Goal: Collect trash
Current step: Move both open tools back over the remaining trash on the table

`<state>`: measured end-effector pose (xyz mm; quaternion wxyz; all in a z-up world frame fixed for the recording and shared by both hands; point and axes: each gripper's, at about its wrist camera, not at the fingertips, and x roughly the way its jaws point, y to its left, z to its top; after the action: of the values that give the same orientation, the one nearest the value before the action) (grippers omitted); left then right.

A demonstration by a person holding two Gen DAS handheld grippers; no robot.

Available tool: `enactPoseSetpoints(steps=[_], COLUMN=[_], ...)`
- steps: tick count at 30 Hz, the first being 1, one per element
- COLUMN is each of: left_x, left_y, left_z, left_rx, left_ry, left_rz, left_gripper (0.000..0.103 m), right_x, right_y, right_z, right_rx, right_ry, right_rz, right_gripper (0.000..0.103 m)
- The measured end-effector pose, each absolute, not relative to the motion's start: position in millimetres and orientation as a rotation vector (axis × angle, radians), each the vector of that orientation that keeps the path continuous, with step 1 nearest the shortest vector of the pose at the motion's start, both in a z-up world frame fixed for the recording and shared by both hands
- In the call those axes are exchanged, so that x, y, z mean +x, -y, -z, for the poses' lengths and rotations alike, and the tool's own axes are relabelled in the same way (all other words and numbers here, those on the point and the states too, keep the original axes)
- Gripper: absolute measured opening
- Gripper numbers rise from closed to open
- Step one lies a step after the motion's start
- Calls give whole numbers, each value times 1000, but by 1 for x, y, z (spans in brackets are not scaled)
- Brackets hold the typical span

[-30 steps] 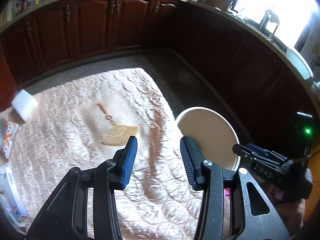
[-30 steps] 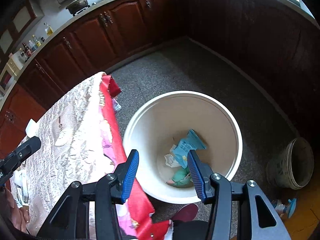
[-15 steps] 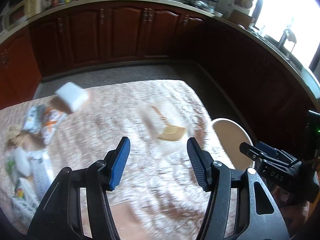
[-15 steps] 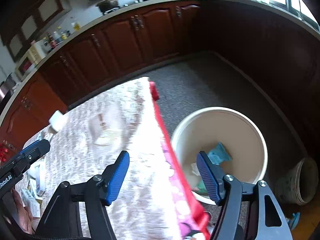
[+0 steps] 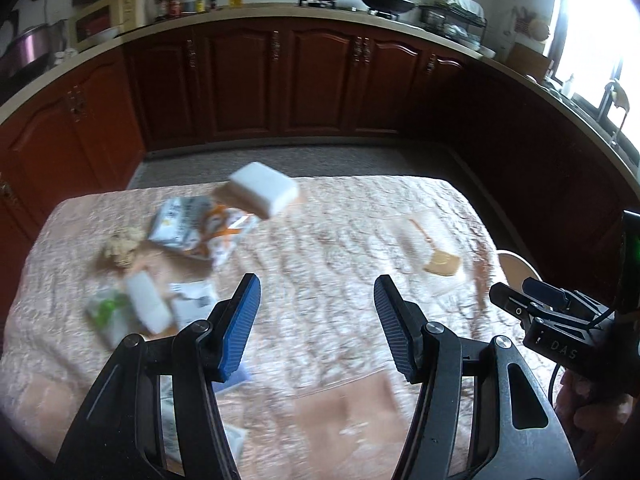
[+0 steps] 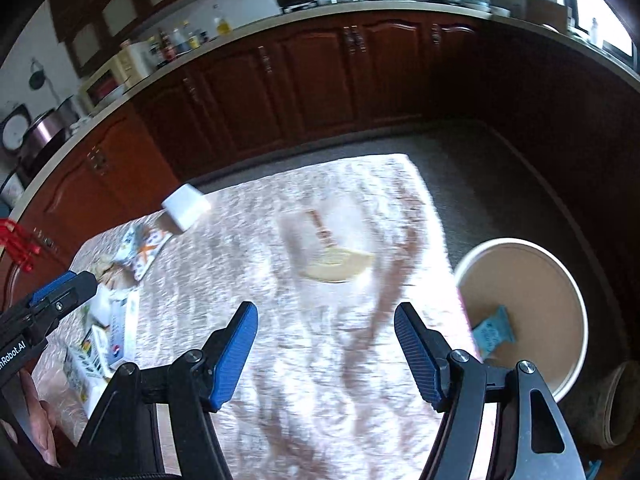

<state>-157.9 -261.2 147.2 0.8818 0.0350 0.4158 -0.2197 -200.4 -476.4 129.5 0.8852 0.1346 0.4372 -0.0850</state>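
Observation:
Several wrappers and packets (image 5: 200, 232) lie on the left part of the table's pink quilted cloth (image 5: 320, 248), also in the right wrist view (image 6: 140, 252). A white block (image 5: 264, 188) sits behind them. A tan fan-shaped piece (image 5: 442, 266) lies at the right (image 6: 334, 266). A white bin (image 6: 524, 304) stands on the floor right of the table with a blue packet (image 6: 492, 328) inside. My left gripper (image 5: 318, 320) is open and empty above the table. My right gripper (image 6: 326, 344) is open and empty above the table's right part.
Dark wood cabinets (image 5: 280, 80) run around the room behind the table, with bottles and pots on the counter. A crumpled tan ball (image 5: 120, 248) lies by the wrappers. A ceramic pot (image 6: 612, 404) stands on the floor past the bin.
Both grippers have swung left from the bin toward the table. The wrappers have come into the left wrist view. Both grippers have opened wider.

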Motion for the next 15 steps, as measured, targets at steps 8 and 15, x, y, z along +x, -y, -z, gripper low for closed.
enactPoseSetpoints(steps=[8, 15], left_x=[-150, -132], left_y=[201, 135], left_z=[-144, -131], left_rx=[8, -50], left_ry=[-899, -944], left_rz=[395, 291], left_gripper=[58, 58], right_x=[-179, -162], right_y=[423, 382], right_z=[-127, -121], right_rx=[212, 157], right_ry=[-937, -964], right_rz=[76, -8], right_gripper=[68, 70])
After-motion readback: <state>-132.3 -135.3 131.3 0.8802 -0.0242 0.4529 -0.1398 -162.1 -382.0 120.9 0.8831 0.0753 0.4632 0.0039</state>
